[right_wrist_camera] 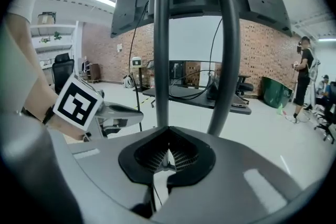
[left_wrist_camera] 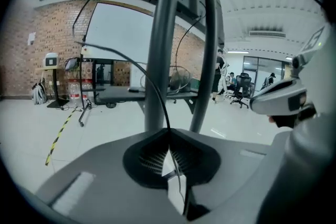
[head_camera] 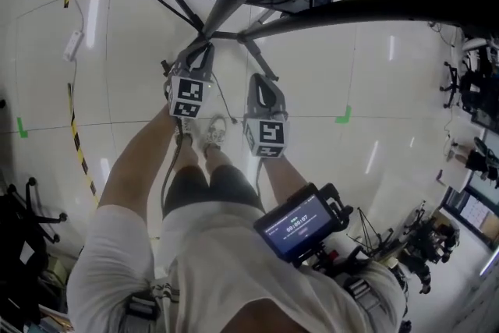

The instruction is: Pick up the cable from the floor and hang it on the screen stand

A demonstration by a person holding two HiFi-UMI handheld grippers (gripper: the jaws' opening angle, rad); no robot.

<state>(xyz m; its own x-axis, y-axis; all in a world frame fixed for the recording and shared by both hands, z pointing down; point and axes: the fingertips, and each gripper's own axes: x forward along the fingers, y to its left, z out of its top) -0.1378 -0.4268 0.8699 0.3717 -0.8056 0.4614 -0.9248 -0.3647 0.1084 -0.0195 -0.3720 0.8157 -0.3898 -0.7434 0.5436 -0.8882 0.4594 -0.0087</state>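
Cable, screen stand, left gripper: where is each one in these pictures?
cable point(left_wrist_camera: 160, 94), left gripper view, the thin black strand rising from the jaws.
screen stand point(right_wrist_camera: 161, 60), right gripper view, its left upright pole.
left gripper point(head_camera: 201, 51), head view, between its fingertips.

Head view looks down; both gripper views closely face the screen stand point(right_wrist_camera: 161, 71).

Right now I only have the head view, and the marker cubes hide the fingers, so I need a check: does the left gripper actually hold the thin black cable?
Observer: Yes. In its own view, the left gripper has its fingers shut on the thin black cable, which arcs up and to the left from them.
Operator: And the right one?
Observer: The right gripper is shut too, and the cable seems to trail down from between its fingers.
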